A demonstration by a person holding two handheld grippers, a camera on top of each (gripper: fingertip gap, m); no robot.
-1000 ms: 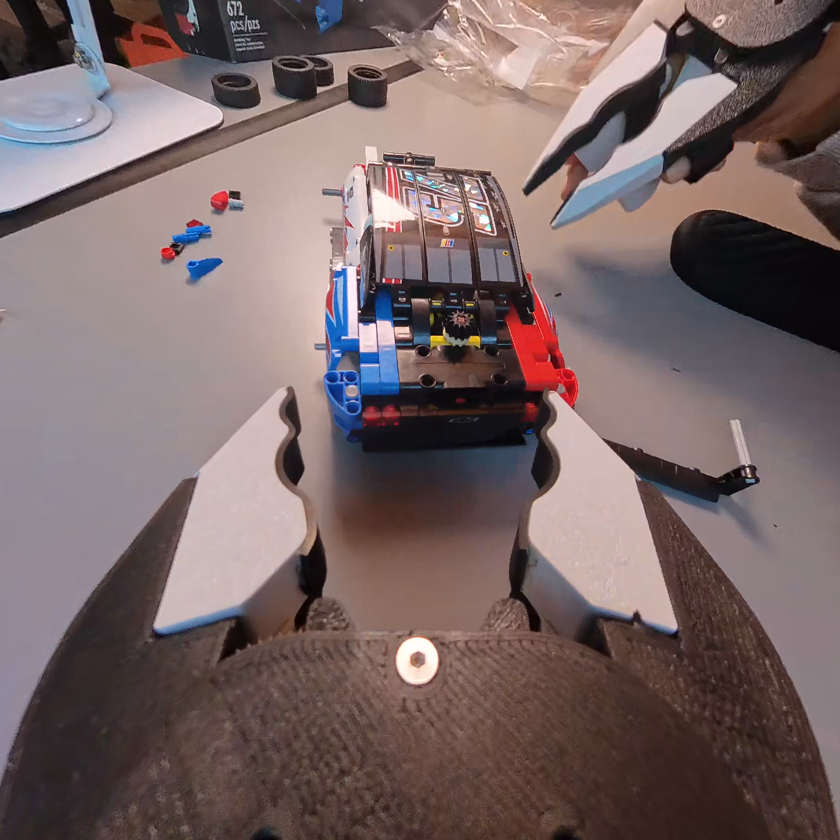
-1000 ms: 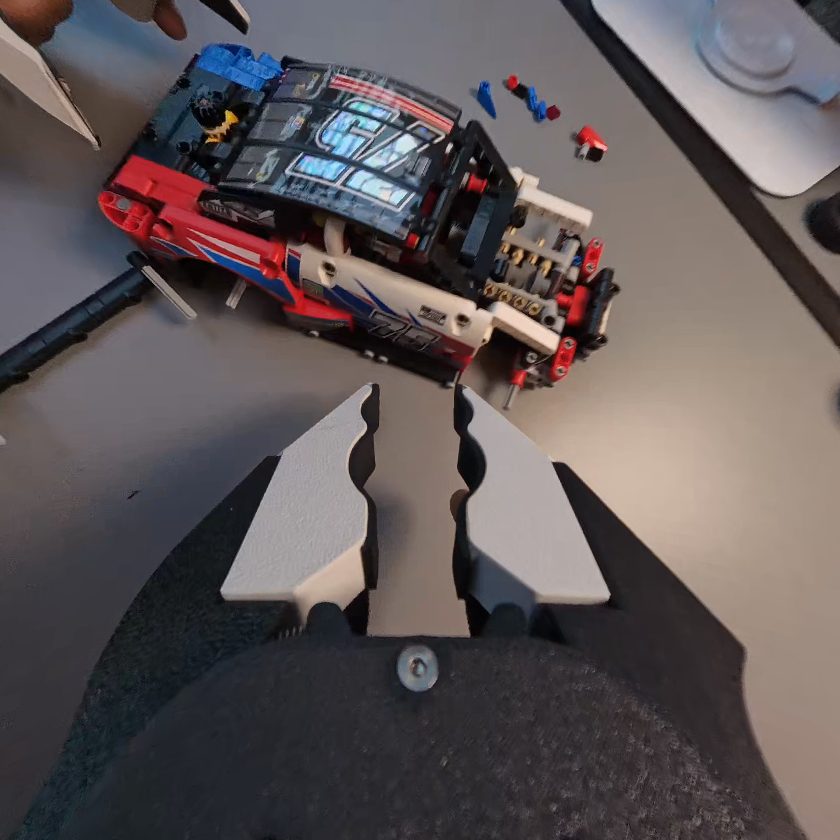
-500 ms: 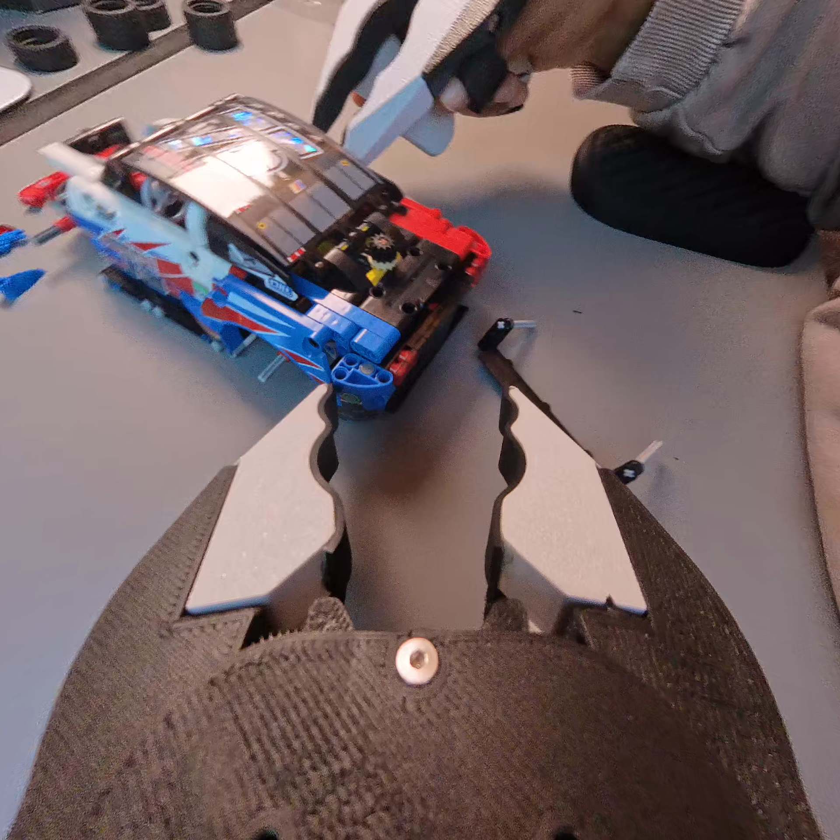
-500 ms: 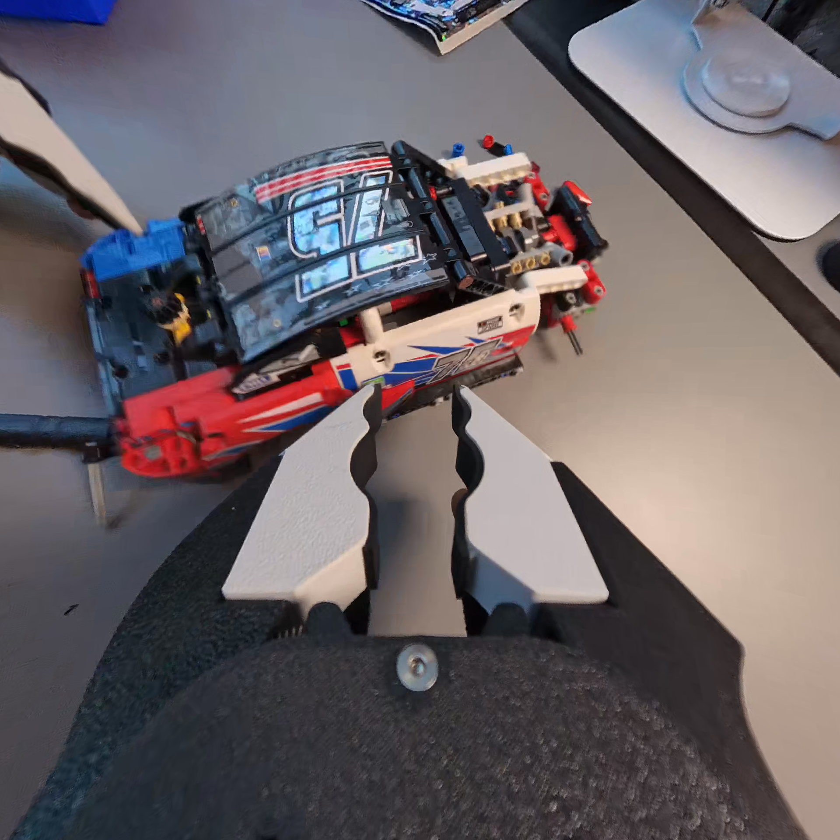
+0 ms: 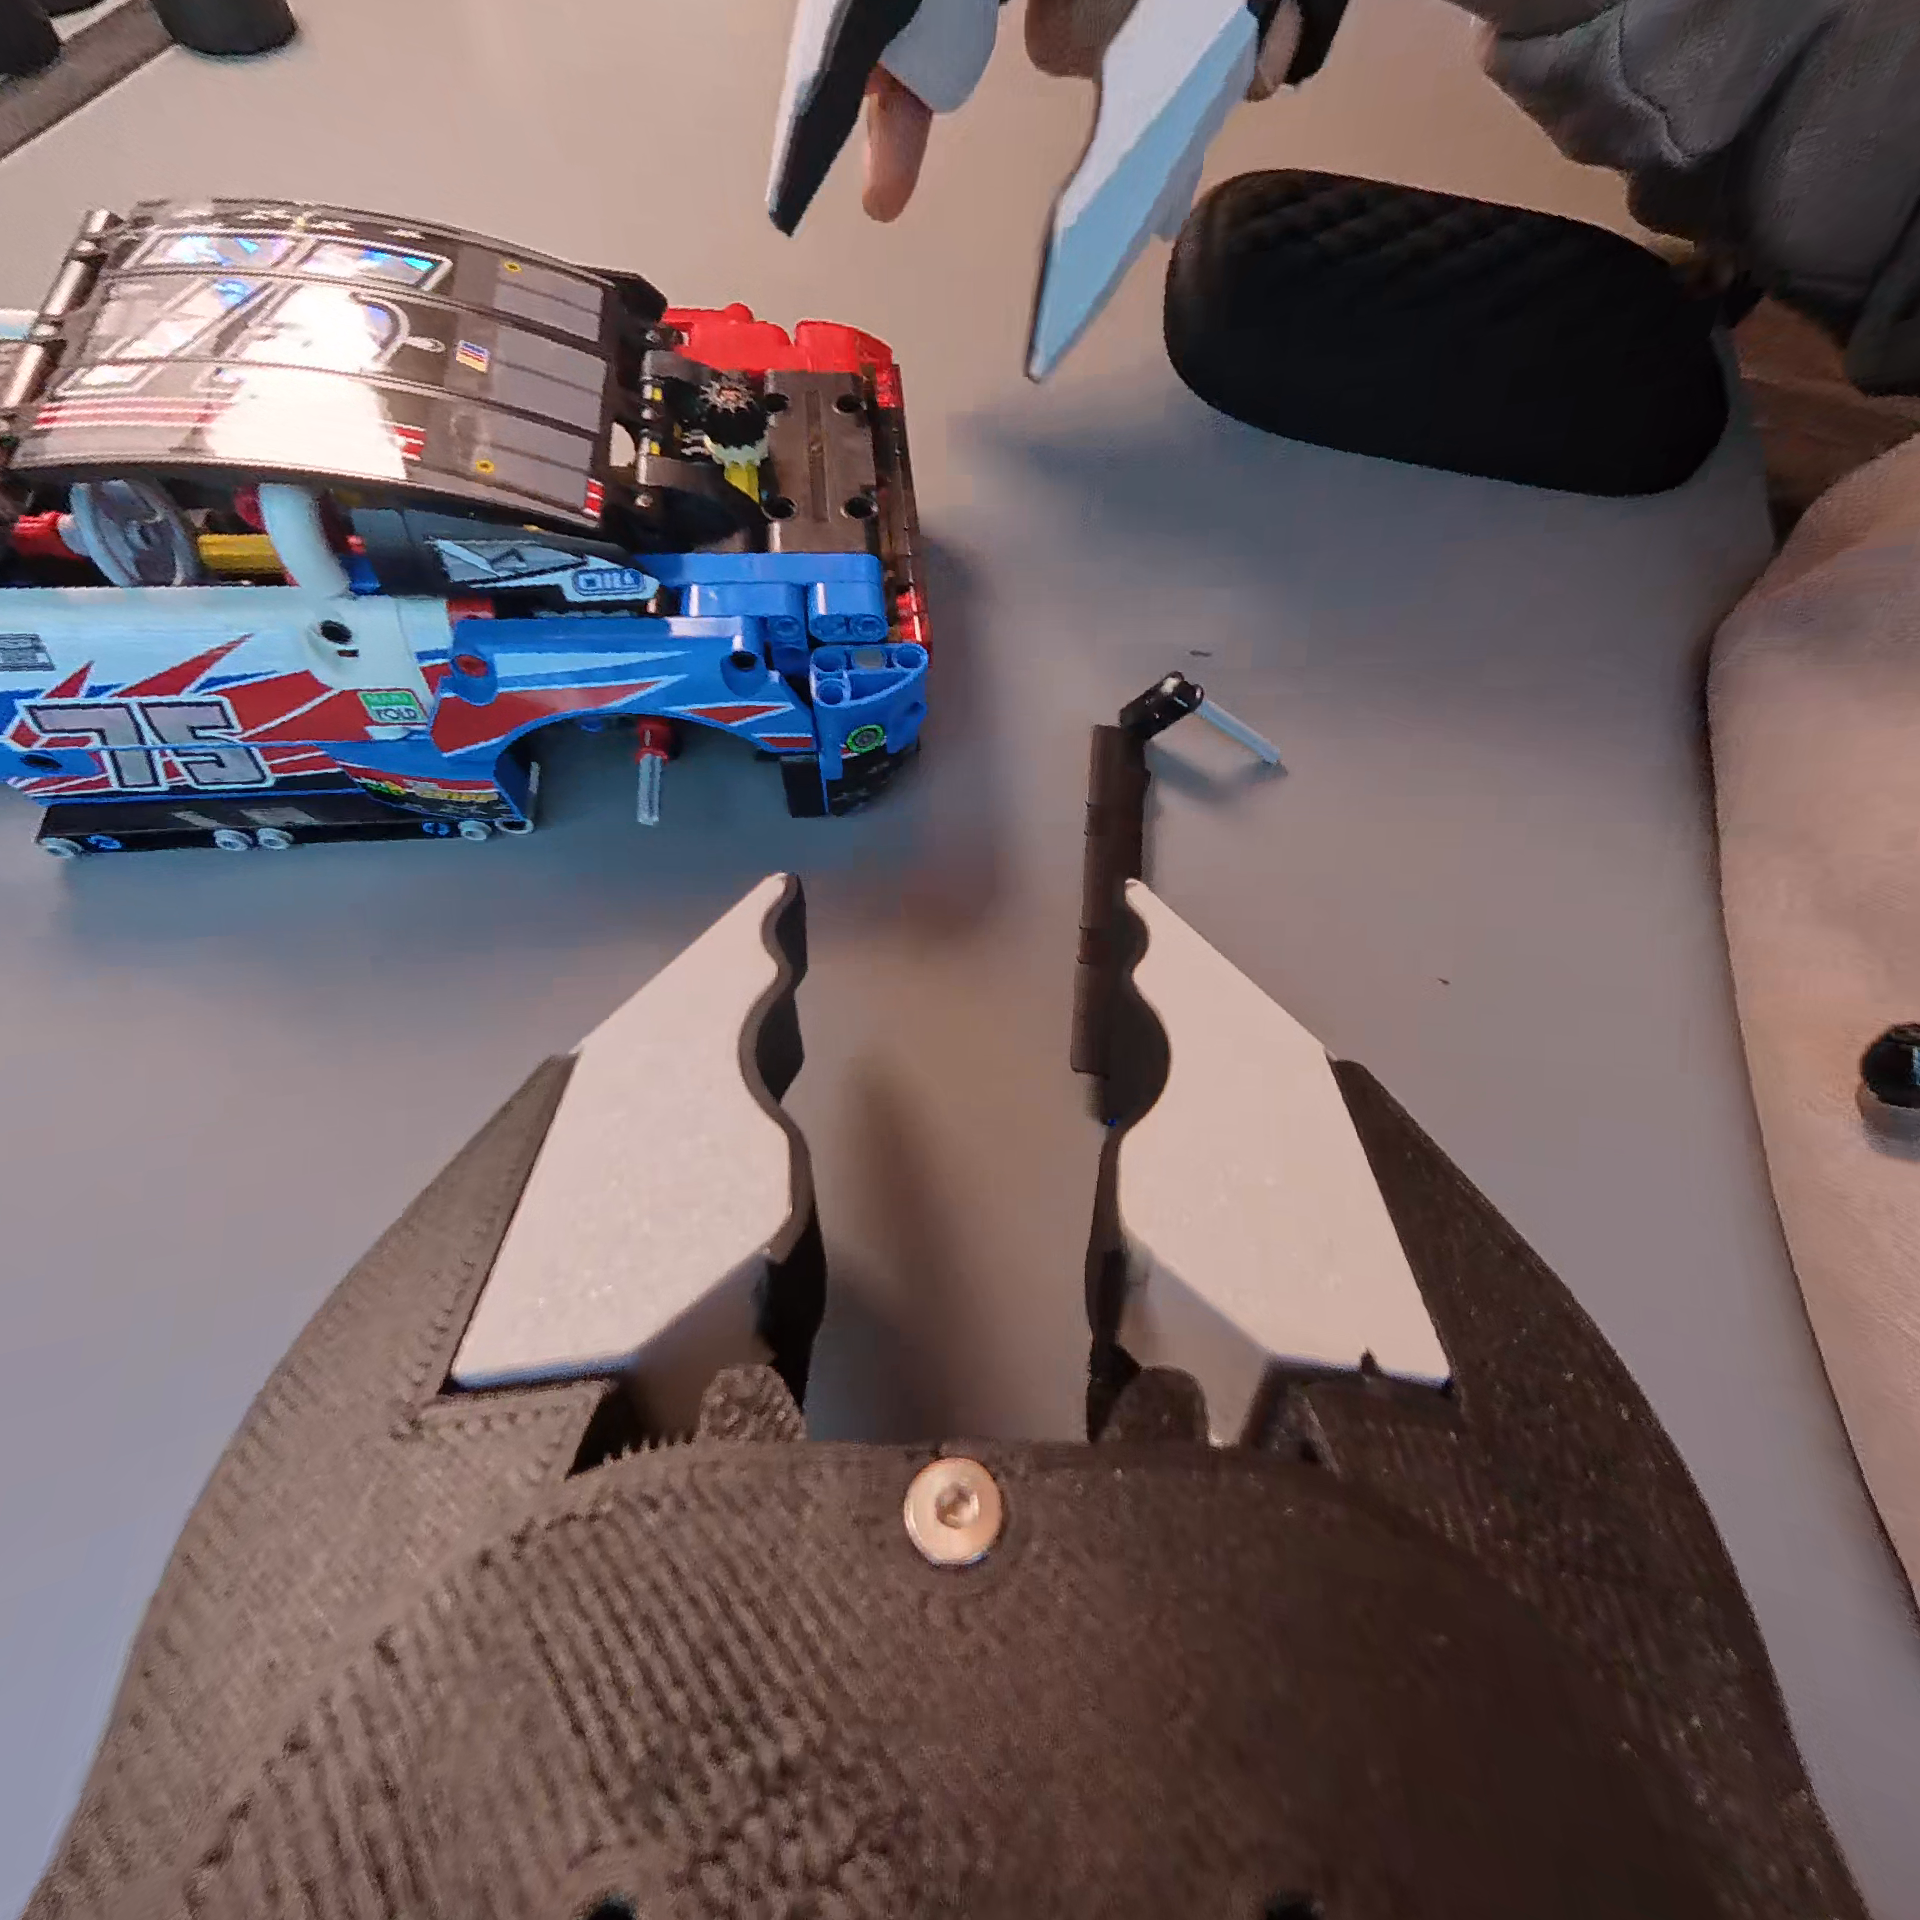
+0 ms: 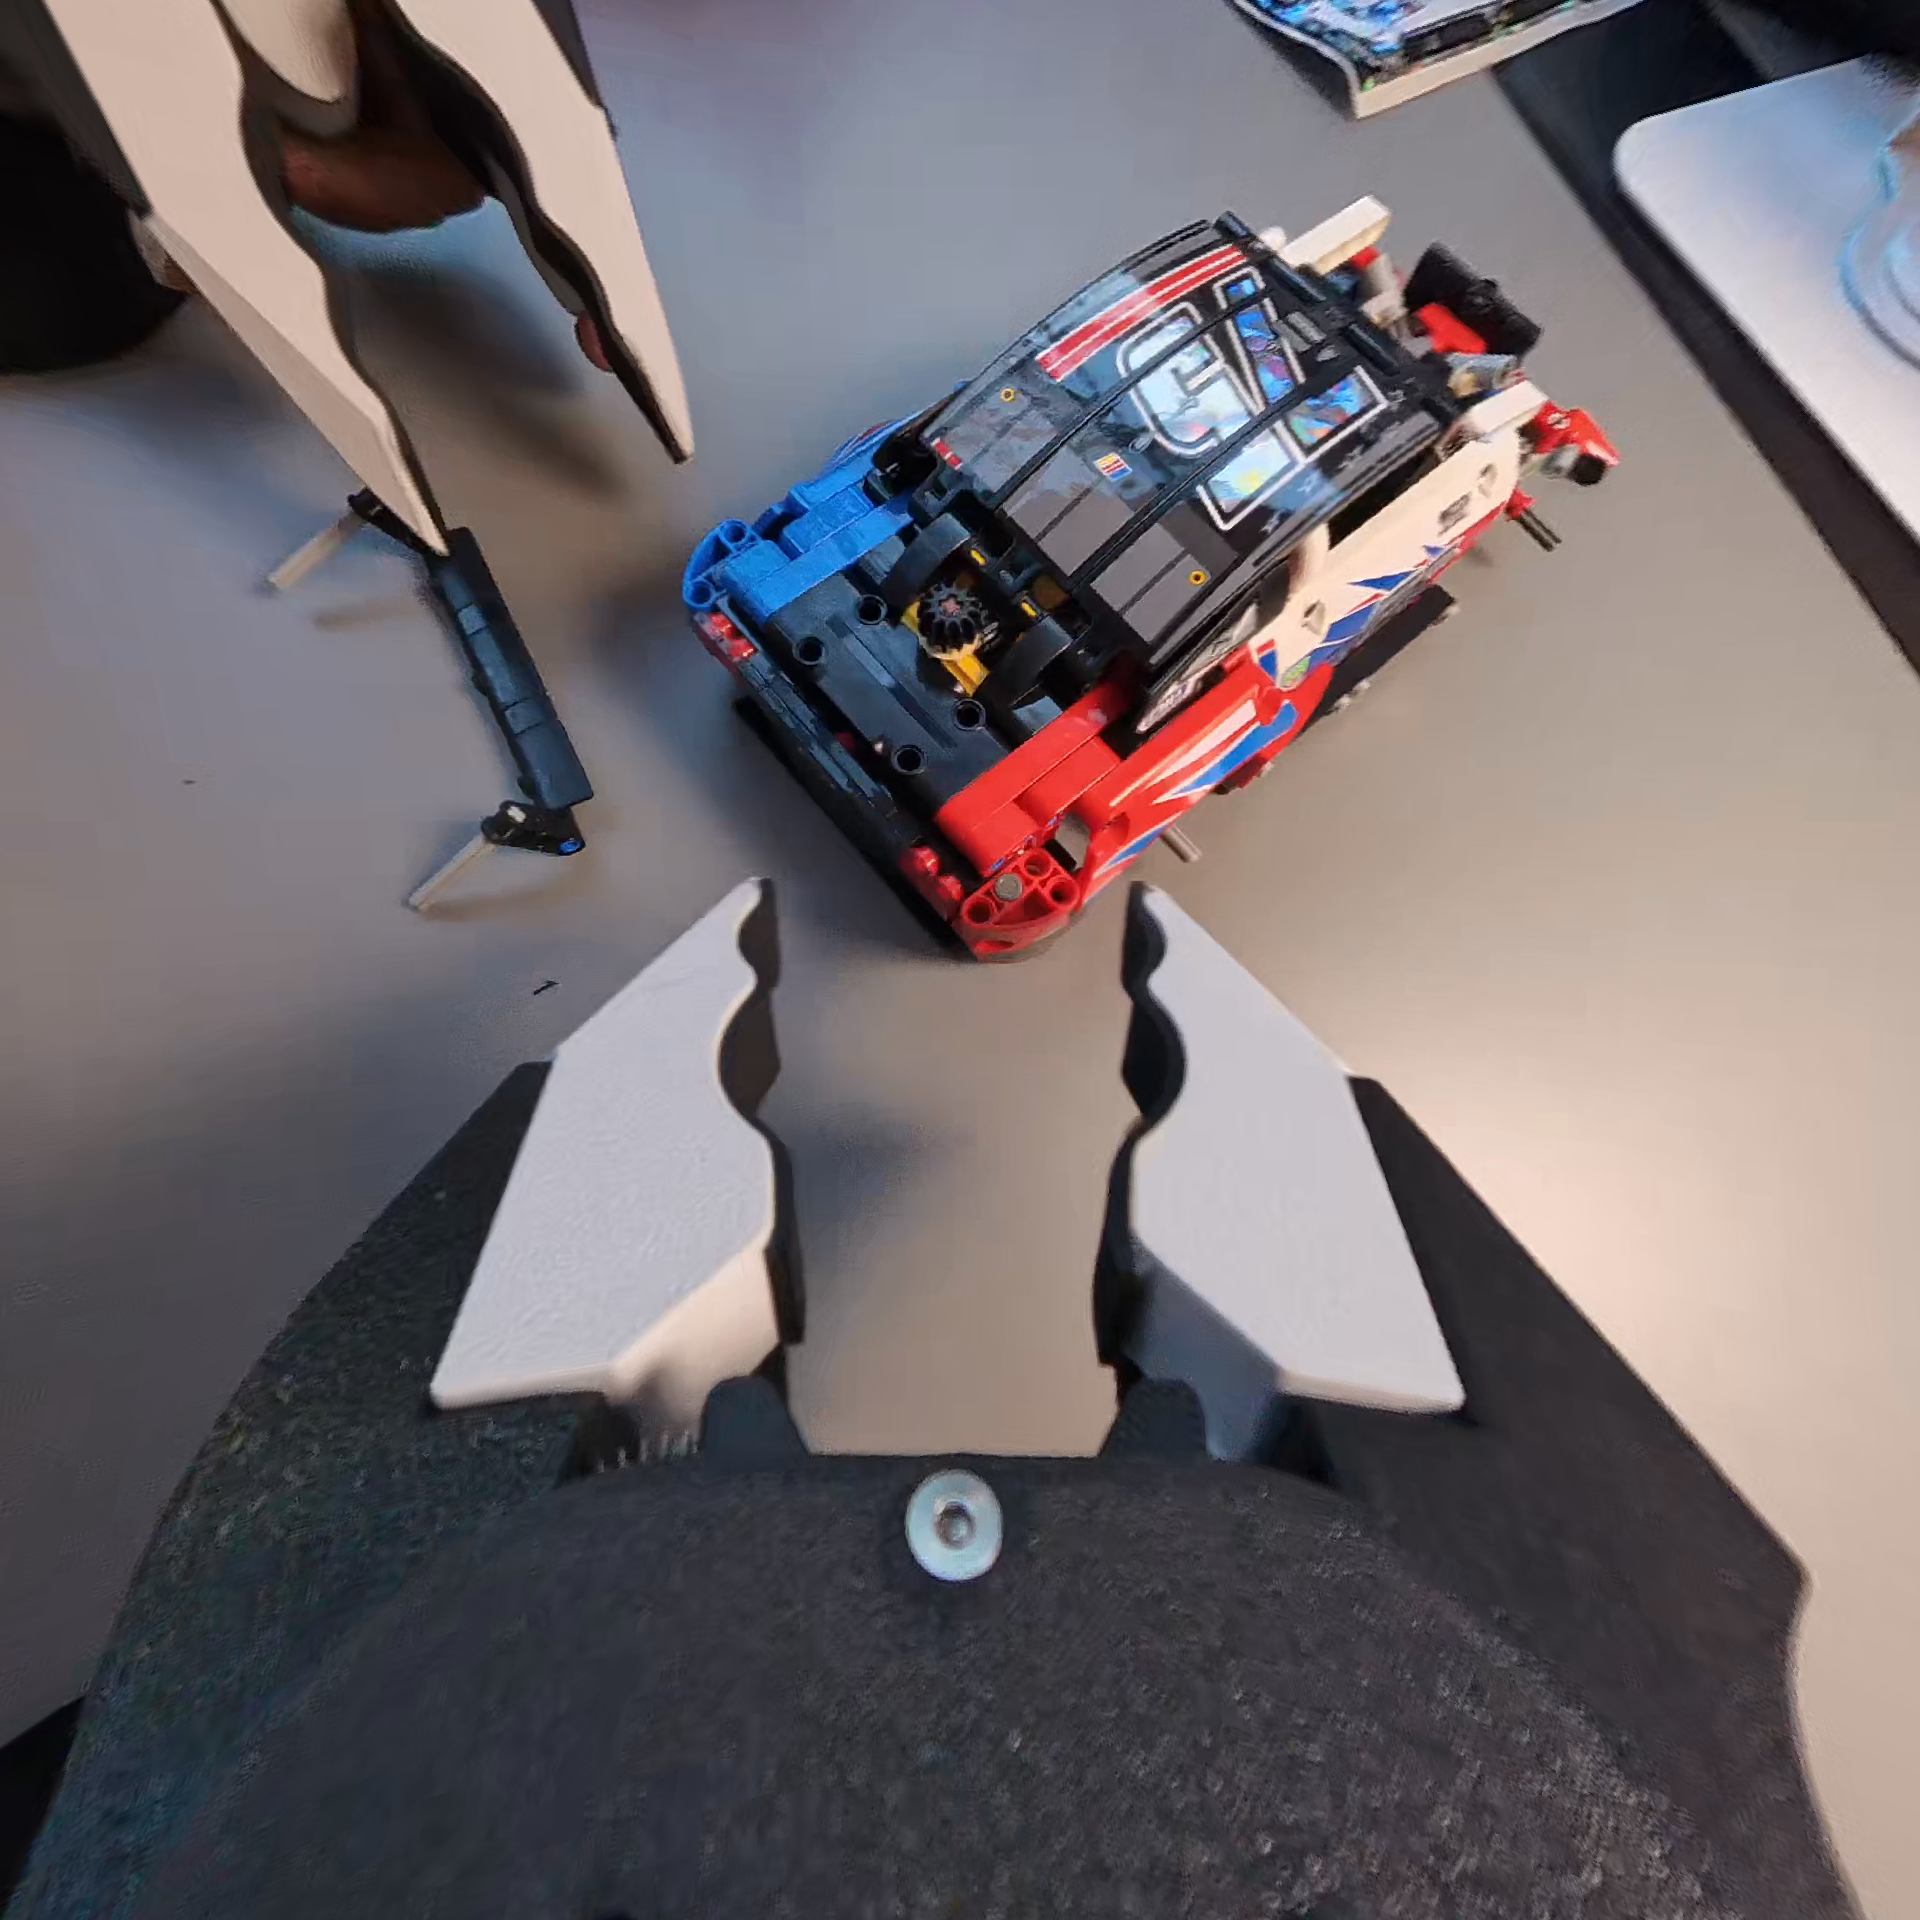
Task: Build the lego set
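Grey and bare for the most part, the counter (image 5: 312, 1039) carries a half-built lego car and a few loose parts. The left gripper (image 5: 956, 894) hangs low over it with its jaws standing well apart and nothing between them. A black spoiler bar (image 5: 1112, 842) lies on the counter just beside the inner edge of the right-hand jaw, running away from the camera; whether it touches that jaw cannot be told. At the bar's far end a small black connector holds a pale grey axle pin (image 5: 1236, 732) that sticks out to the right.

Ahead and to the left of these jaws sits the lego car (image 5: 447, 540), side-on, with its blue rear corner nearest the jaws but clear of them. It has no wheels on.

The right gripper (image 6: 951, 899) also has its jaws spread wide and empty. In the right wrist view the car (image 6: 1122, 582) lies just beyond the jaws, angled, with its red rear corner close ahead of the gap between the tips. The spoiler bar (image 6: 509, 675) lies off to the left of that, apart from the car.

Farther out, a black padded rest (image 5: 1444, 332) lies on the counter, and a booklet (image 6: 1434, 42) and a white base plate (image 6: 1787, 260) lie beyond the car.
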